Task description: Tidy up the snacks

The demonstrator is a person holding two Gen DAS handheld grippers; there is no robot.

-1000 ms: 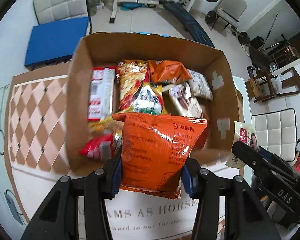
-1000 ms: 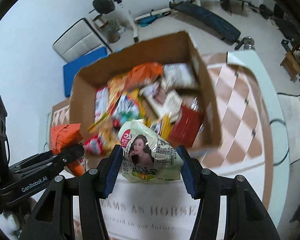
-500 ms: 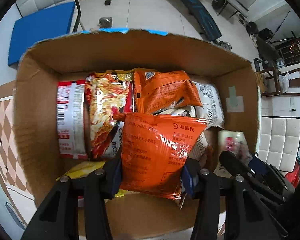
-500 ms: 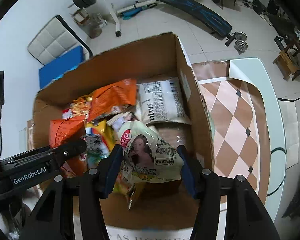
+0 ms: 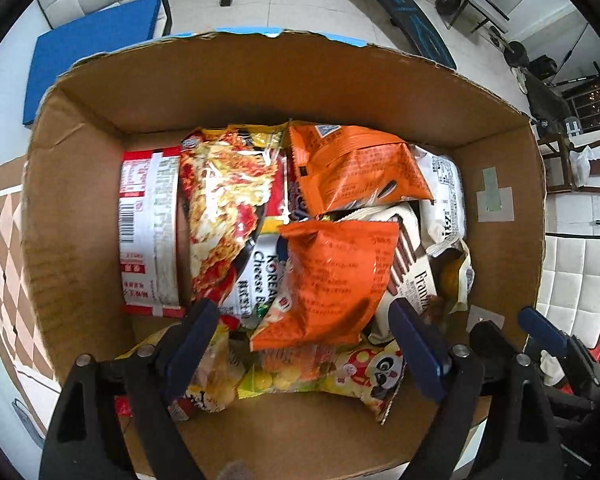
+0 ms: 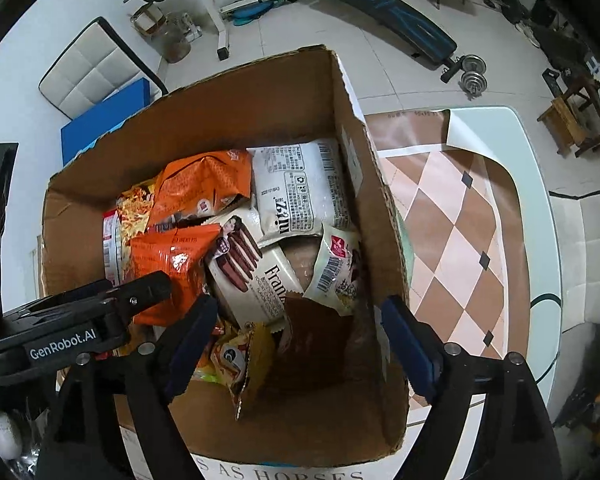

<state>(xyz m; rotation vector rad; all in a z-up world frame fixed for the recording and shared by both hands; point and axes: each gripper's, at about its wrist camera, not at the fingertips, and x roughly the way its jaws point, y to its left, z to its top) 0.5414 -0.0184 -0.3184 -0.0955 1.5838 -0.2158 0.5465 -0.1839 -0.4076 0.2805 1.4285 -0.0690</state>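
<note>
A cardboard box (image 5: 284, 80) holds several snack packets. My left gripper (image 5: 304, 344) is open above the box's near side; the orange packet (image 5: 332, 276) lies loose on the pile between its blue pads. In the right wrist view the box (image 6: 236, 112) is seen from the right. My right gripper (image 6: 296, 340) is open over its near right corner. The pale packet with a woman's picture (image 6: 338, 272) lies in the box against the right wall. The left gripper's arm (image 6: 80, 320) shows at the left.
The box stands on a table with a brown and pink checked cloth (image 6: 452, 240) and a pale rim (image 6: 540, 208). Other packets fill the box: a white one (image 6: 296, 188), a wafer pack (image 6: 256, 276), noodle packs (image 5: 228, 200). Gym gear and chairs stand beyond.
Both grippers moved forward over the box and opened. The orange packet dropped from the left gripper onto the pile; the pale packet dropped from the right gripper into the box's right side.
</note>
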